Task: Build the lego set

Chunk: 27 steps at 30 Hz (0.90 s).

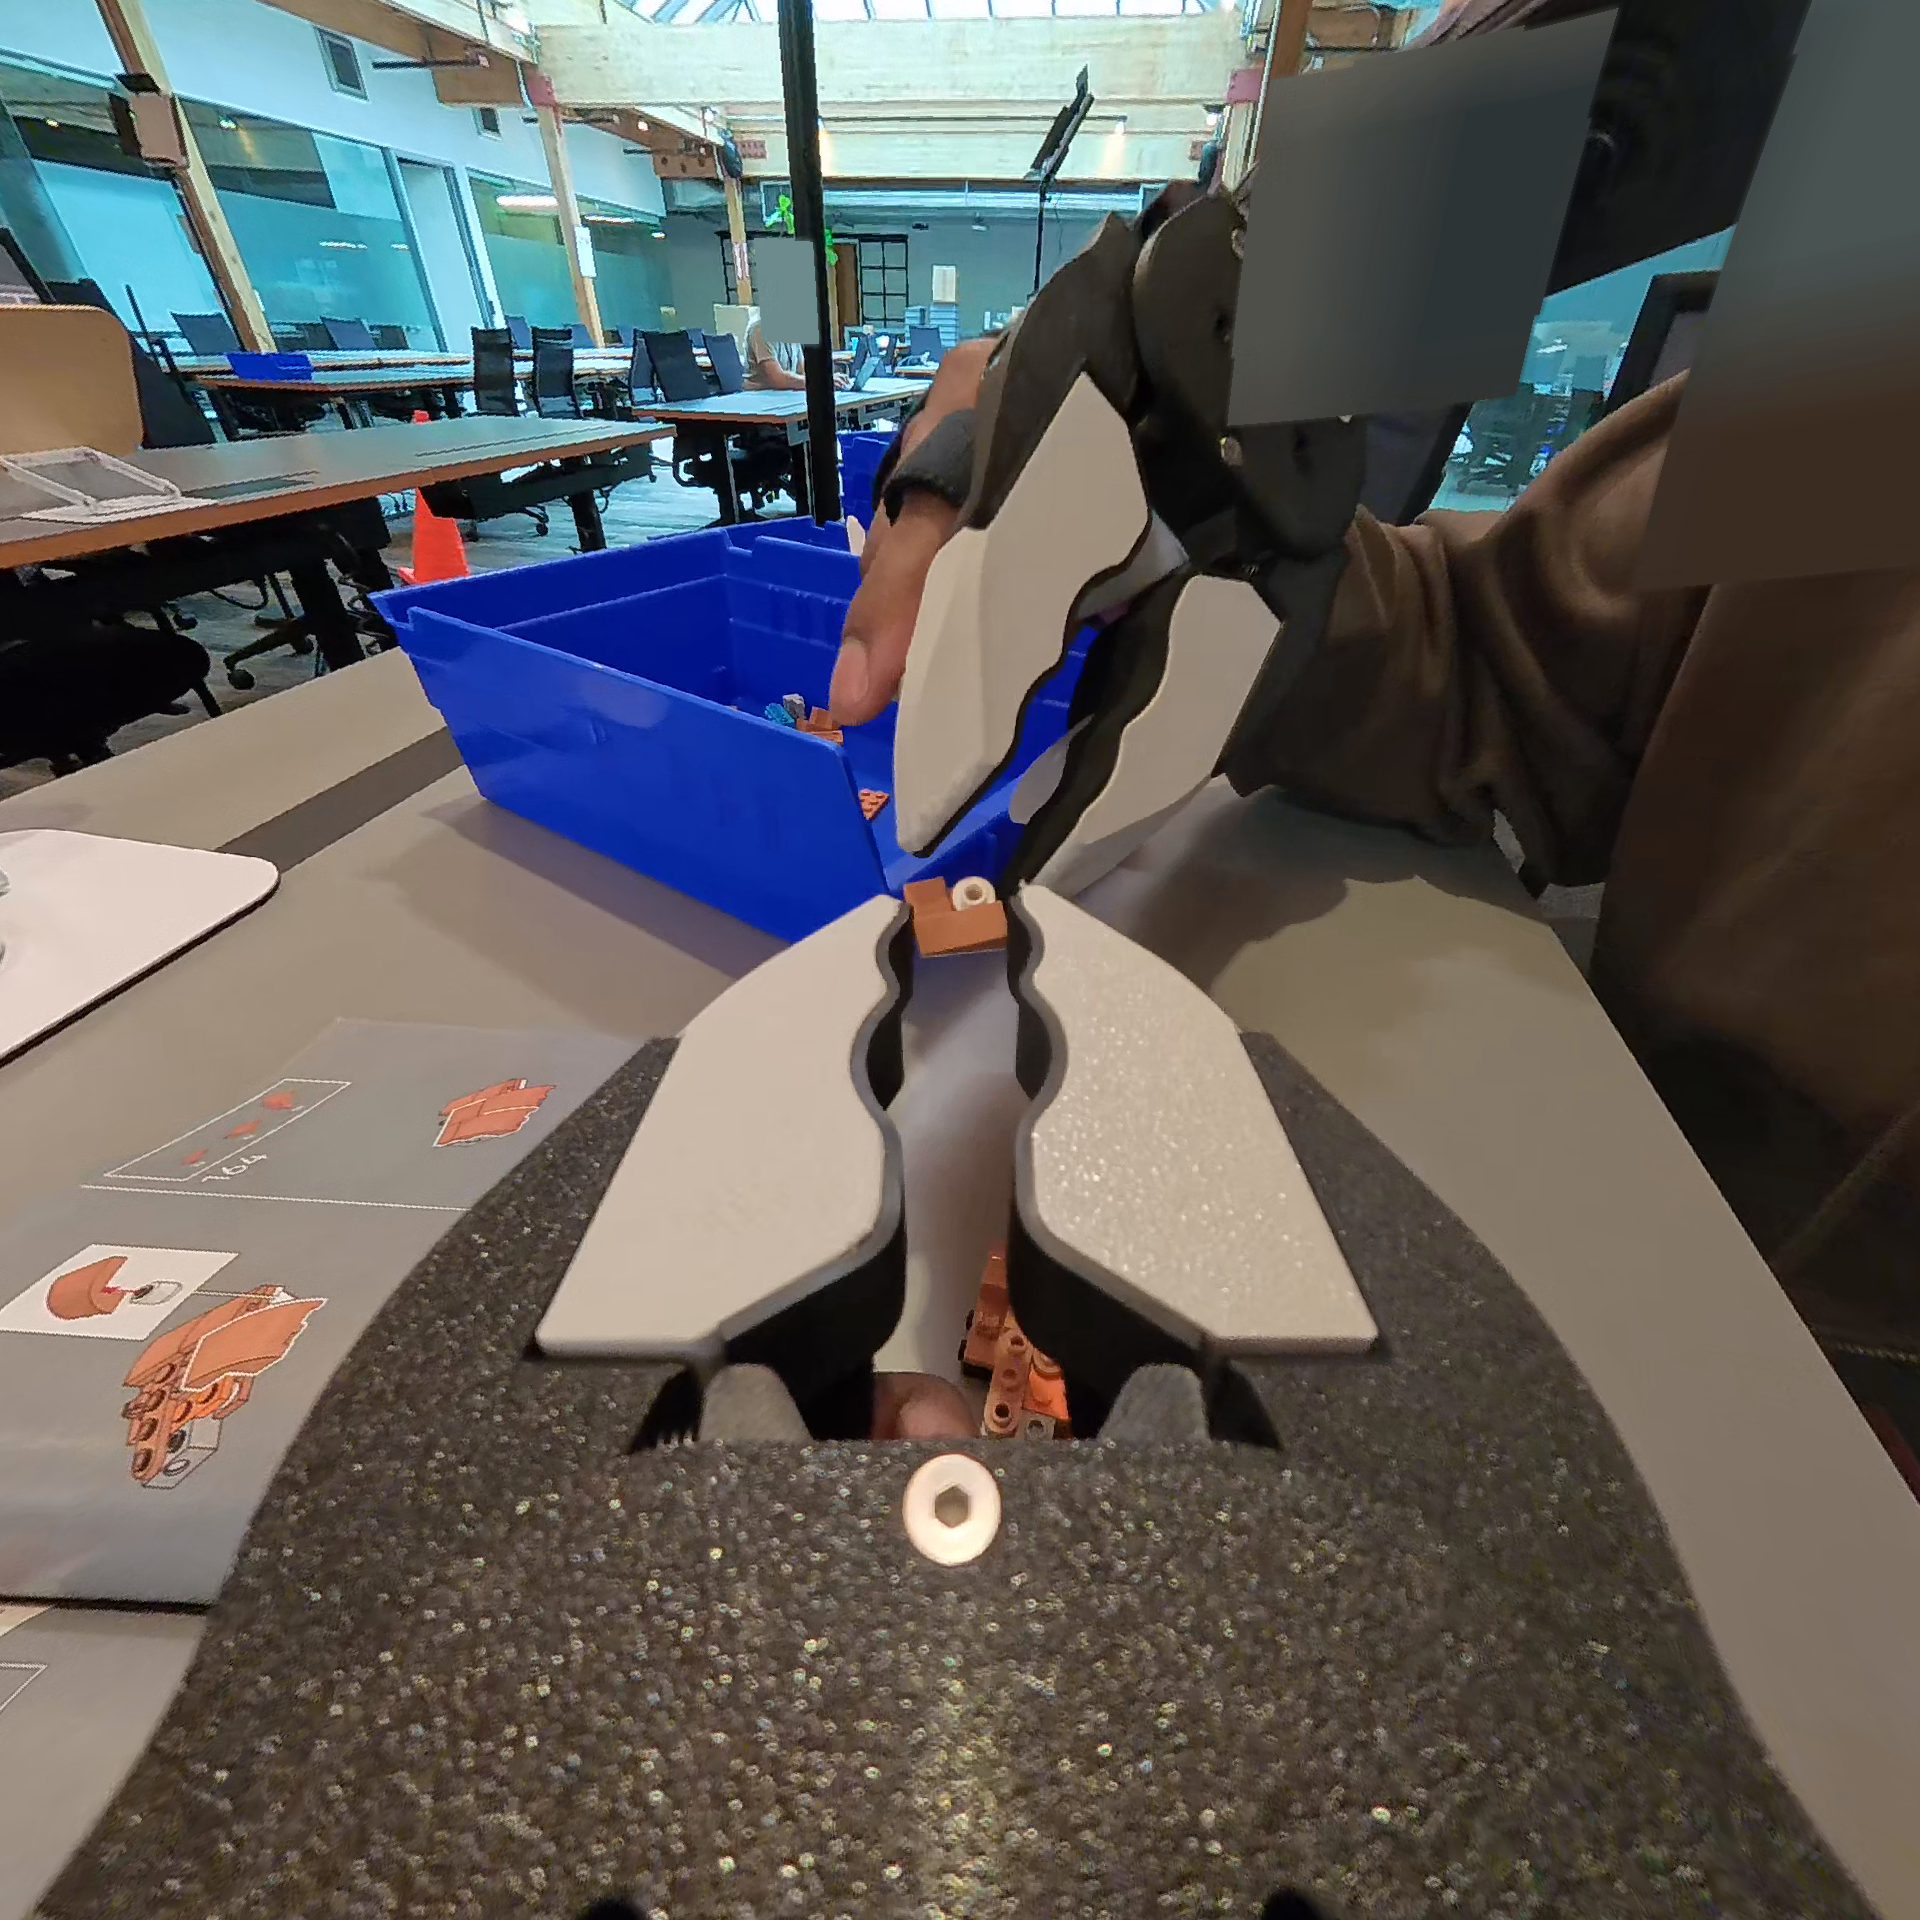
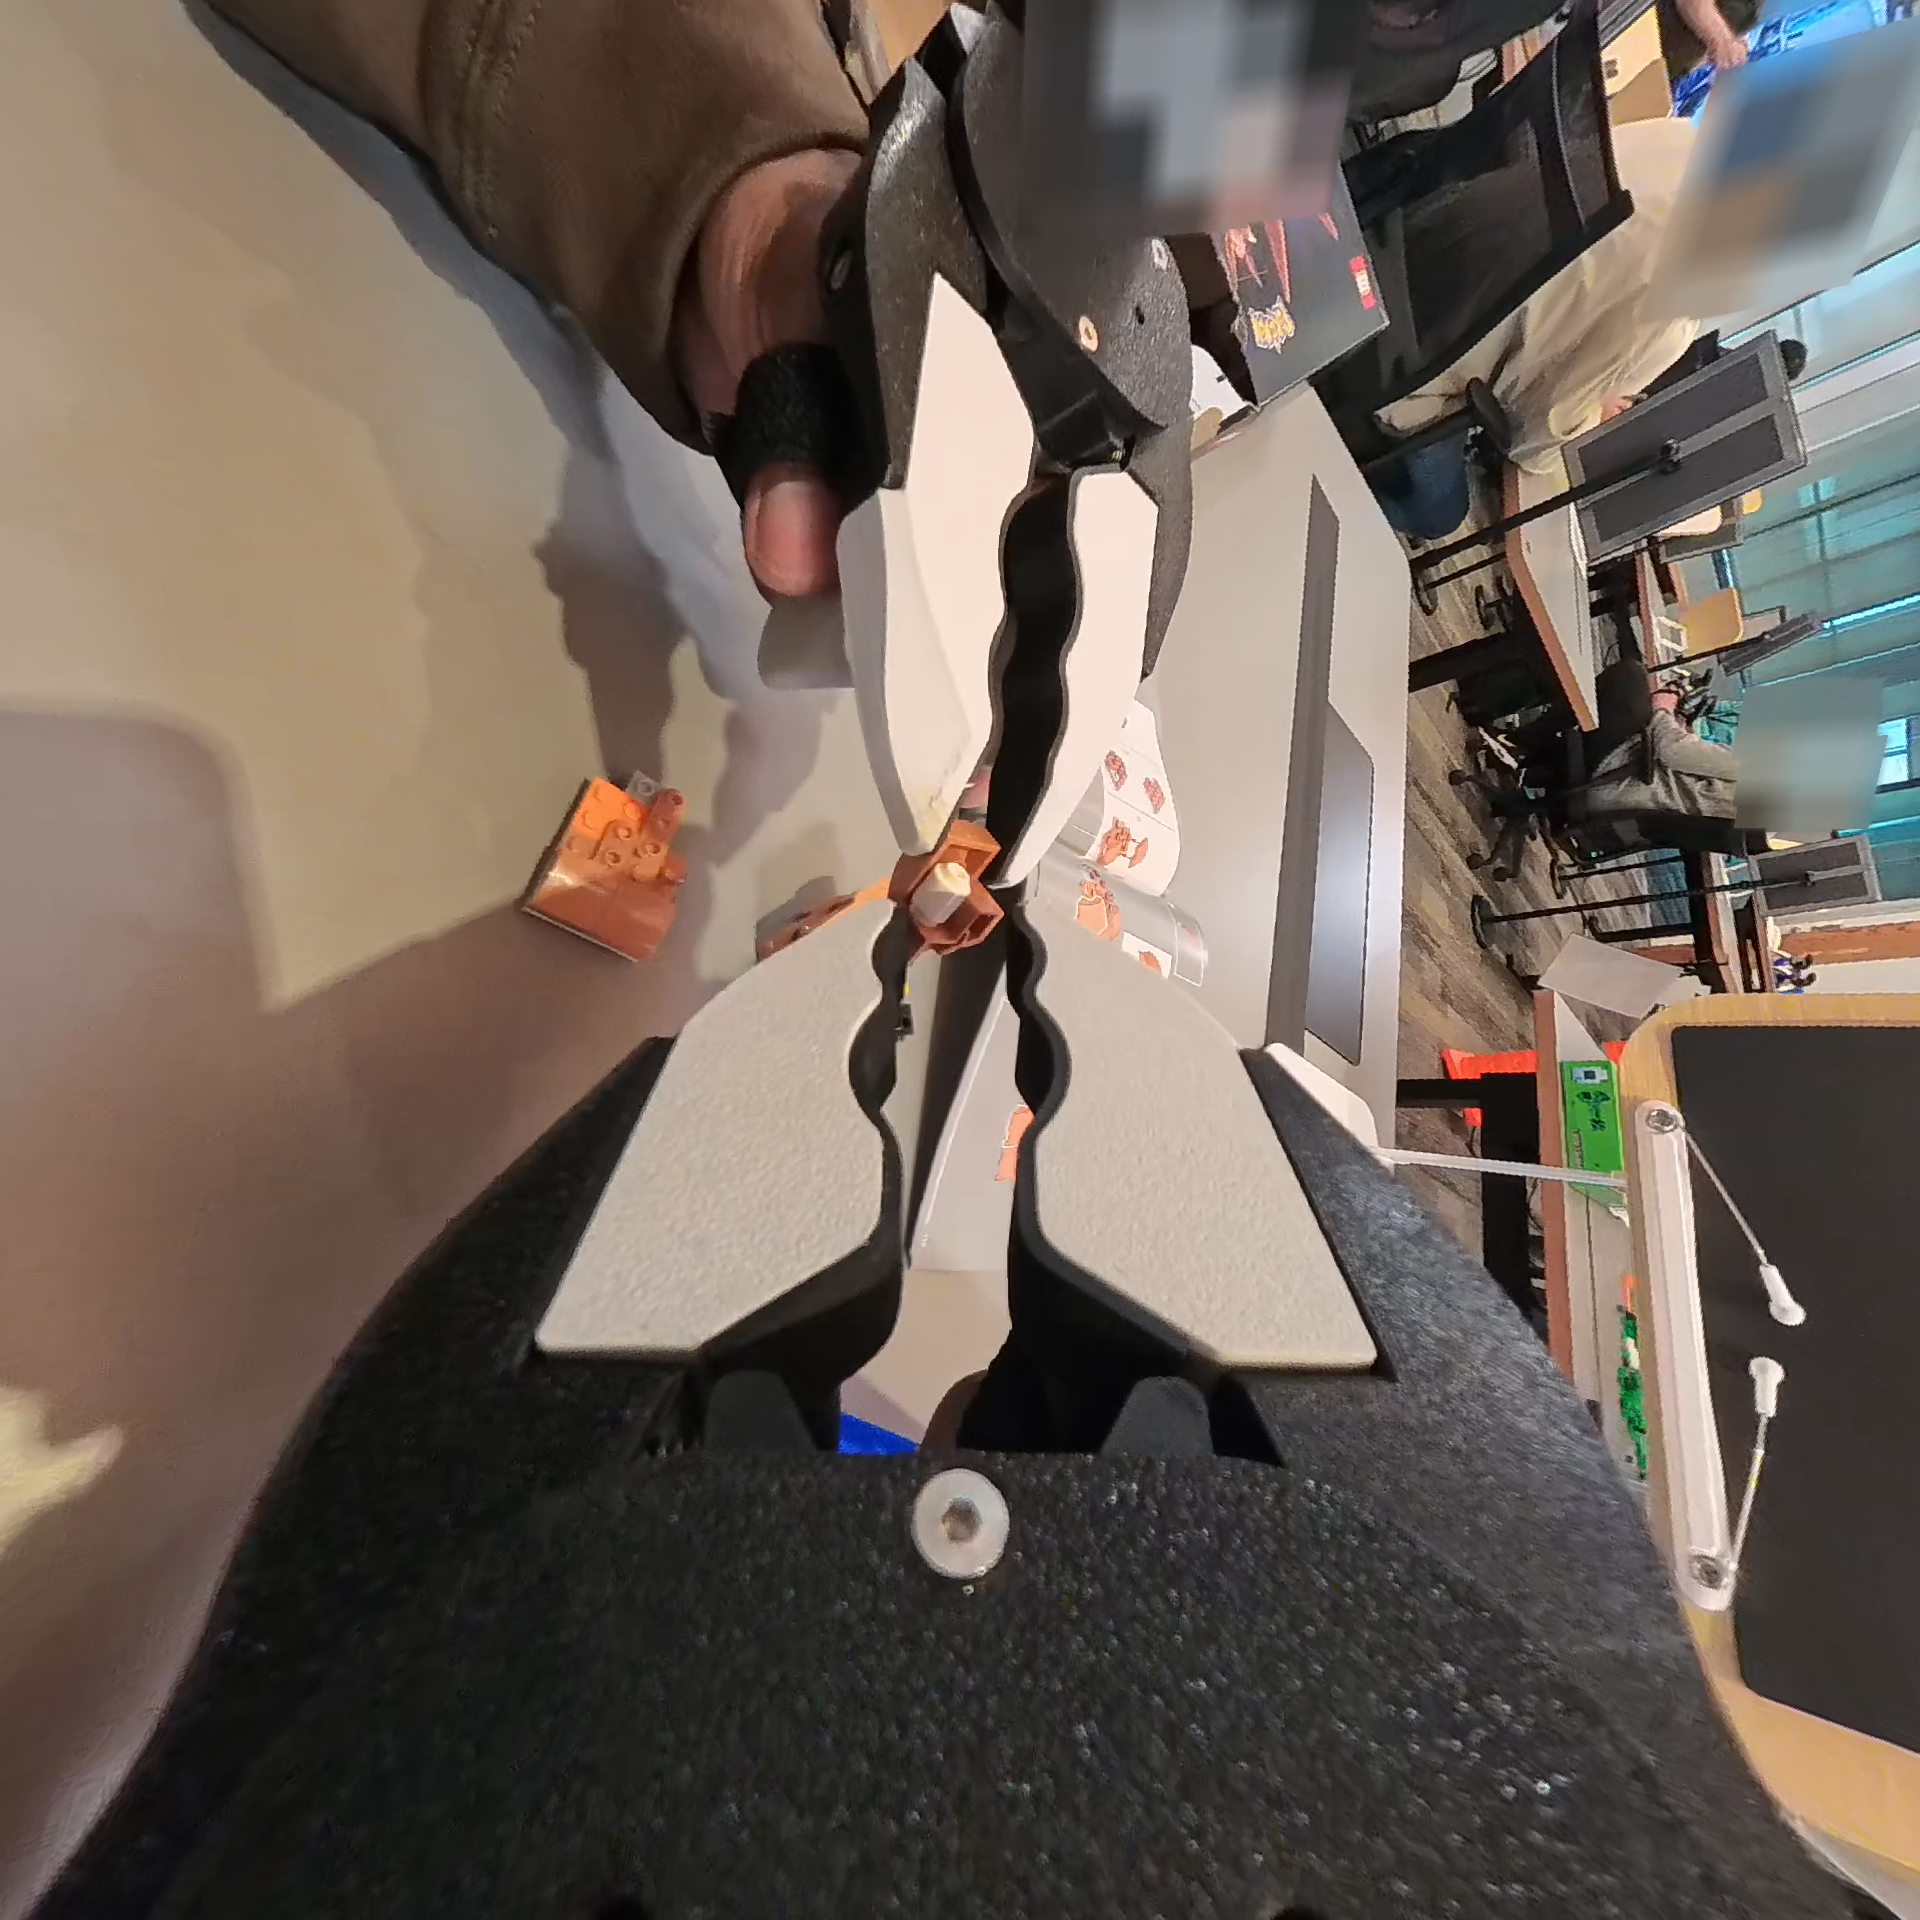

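Small brown plastic lego bracket [image 1: 956,923] carrying a white round stud [image 1: 972,891]: held above the grey bench [image 1: 1351,1039], pinched at the tips of the left tool [image 1: 961,914], apparently steadied for joining. Right tool [image 1: 961,847]: angled down from above, tips meeting the same piece; grip on it unclear. Orange part-built lego assembly [image 2: 608,868]: resting on bench nearby. Blue plastic bin [image 1: 623,707]: behind, holding spare pieces. Printed instruction sheet [image 1: 260,1247]: flat at left.

Opposed close wrist views, sharing the brown brick [image 1: 958,921] between jaws.
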Available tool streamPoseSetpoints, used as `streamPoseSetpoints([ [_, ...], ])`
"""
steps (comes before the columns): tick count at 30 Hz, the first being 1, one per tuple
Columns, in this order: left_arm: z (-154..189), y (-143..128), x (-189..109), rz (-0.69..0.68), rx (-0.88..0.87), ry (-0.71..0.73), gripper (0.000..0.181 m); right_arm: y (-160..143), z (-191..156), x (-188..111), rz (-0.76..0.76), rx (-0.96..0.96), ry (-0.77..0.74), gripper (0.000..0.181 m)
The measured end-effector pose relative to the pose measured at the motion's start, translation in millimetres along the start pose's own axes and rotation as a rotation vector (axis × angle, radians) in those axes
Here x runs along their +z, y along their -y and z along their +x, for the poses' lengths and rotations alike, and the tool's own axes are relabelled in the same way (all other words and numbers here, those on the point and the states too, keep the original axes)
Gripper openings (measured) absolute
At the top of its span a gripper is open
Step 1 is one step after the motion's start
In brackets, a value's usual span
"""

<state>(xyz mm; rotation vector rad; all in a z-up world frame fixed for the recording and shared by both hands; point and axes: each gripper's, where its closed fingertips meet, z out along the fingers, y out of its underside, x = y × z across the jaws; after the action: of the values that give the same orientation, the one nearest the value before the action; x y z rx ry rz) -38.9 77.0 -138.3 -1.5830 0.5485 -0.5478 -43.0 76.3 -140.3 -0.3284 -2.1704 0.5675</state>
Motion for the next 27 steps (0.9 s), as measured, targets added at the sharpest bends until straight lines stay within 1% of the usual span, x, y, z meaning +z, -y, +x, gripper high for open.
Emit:
streamPoseSetpoints([
  [6,9.0,-1.6,1.0,-0.020,0.021,0.031,0.017,-1.1,-10.5,-9.1,-0.003,0.047,-0.021,0.017],
  [10,31.1,-5.2,-4.2,0.007,0.024,0.073,0.017,1.2,-27.5,-19.0,0.026,0.177,-0.015,0.020],
  [13,49.9,-1.8,-11.5,0.072,0.022,0.108,0.017,11.5,-47.5,-22.5,0.104,0.338,0.013,0.023],
  [16,69.6,-5.3,-13.8,0.126,0.001,0.125,0.017,27.2,-62.4,-26.2,0.245,0.522,0.002,0.027],
  [19,92.5,-5.9,-10.8,0.158,0.024,0.118,0.017,38.9,-79.2,-29.1,0.361,0.659,0.040,0.029],
  [22,110.2,-6.7,-5.5,0.168,0.028,0.090,0.017,50.1,-93.6,-34.2,0.421,0.669,0.080,0.030],
  [27,129.8,-5.1,1.5,0.189,0.029,0.031,0.017,71.5,-99.8,-45.3,0.523,0.615,0.079,0.031],
])
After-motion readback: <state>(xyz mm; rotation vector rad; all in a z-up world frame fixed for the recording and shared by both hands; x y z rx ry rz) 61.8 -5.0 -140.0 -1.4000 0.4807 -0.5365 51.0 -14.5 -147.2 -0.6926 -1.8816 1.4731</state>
